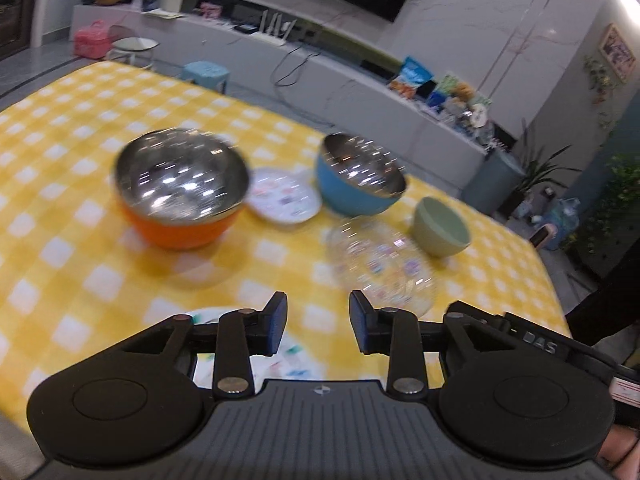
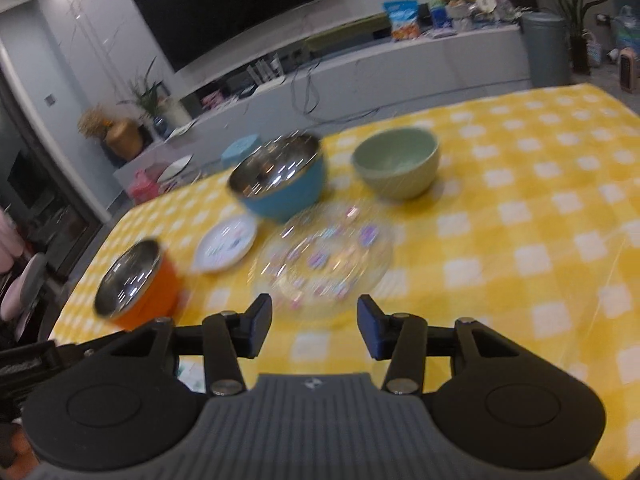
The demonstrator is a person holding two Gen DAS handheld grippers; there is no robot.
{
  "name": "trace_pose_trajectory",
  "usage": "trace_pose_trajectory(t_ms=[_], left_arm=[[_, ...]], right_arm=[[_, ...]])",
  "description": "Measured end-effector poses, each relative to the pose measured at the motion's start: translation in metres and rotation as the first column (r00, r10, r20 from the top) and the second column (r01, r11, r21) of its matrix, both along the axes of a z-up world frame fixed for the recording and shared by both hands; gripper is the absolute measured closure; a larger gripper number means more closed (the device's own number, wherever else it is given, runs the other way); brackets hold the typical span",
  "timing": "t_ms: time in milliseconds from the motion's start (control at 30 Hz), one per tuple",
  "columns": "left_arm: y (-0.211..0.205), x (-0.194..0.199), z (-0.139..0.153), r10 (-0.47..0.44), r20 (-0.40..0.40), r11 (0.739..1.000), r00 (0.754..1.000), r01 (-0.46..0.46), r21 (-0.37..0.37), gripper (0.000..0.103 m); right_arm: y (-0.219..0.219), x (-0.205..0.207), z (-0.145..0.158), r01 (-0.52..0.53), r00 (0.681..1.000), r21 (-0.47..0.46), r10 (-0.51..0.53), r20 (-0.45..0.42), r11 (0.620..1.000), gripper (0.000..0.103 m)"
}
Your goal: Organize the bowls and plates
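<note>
From left to right on our yellow checked desk (image 1: 80,128) we see the orange bowl (image 1: 180,192), a small plate (image 1: 282,200), the blue bowl (image 1: 358,180), a clear plate (image 1: 380,264) and the green bowl (image 1: 440,226). All stand apart, none stacked, so we judge the sorting is hardly begun. Another patterned plate (image 1: 292,356) lies just under our left gripper (image 1: 318,324), whose jaws stand apart with nothing between them. Our right gripper (image 2: 314,328) is likewise parted and empty, hovering just short of the clear plate (image 2: 324,256). Both bowls with steel linings sit upright, ready for nesting, we think. The plates lie flat, so taking them by the rim may be awkward.
</note>
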State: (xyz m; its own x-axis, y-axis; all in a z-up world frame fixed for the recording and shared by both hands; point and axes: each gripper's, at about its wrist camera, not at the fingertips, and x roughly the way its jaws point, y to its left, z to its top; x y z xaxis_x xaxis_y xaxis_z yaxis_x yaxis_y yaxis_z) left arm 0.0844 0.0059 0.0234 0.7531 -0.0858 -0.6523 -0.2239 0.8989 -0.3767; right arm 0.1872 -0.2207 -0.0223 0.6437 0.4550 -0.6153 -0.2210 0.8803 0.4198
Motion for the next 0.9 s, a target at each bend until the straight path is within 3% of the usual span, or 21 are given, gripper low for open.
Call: trace_pose_trajectory(t_ms=[200, 367, 600, 733, 900], left_arm=[[-0.016, 0.031, -0.008, -0.022, 0.025, 1.0, 0.999, 0.022, -0.018, 0.059], [-0.019, 0.055, -0.023, -0.026, 0.021, 0.999, 0.999, 0.027, -0.044, 0.059], [-0.013, 0.091, -0.048, -0.01, -0.038, 1.0, 0.999, 0.01, -0.015, 0.059], [-0.006, 0.104, -0.06, 0.0, -0.065, 1.0, 0.998, -0.002, -0.025, 0.059], [-0.004, 0.112, -0.069, -0.006, -0.064, 1.0, 0.998, 0.005, -0.02, 0.059]], right_arm=[[-0.018, 0.035, -0.006, 0.049, 0.998, -0.028, -0.048, 0.05, 0.998, 0.056], [-0.033, 0.061, -0.021, 0.085, 0.996, 0.034, -0.086, 0.022, 0.996, 0.056], [-0.02, 0.078, -0.039, 0.045, 0.999, 0.019, -0.045, -0.005, 0.999, 0.067], [-0.011, 0.085, -0.046, 0.026, 1.0, 0.01, -0.026, -0.006, 1.0, 0.068], [-0.008, 0.093, -0.056, 0.034, 0.999, 0.017, -0.033, -0.027, 0.999, 0.076]])
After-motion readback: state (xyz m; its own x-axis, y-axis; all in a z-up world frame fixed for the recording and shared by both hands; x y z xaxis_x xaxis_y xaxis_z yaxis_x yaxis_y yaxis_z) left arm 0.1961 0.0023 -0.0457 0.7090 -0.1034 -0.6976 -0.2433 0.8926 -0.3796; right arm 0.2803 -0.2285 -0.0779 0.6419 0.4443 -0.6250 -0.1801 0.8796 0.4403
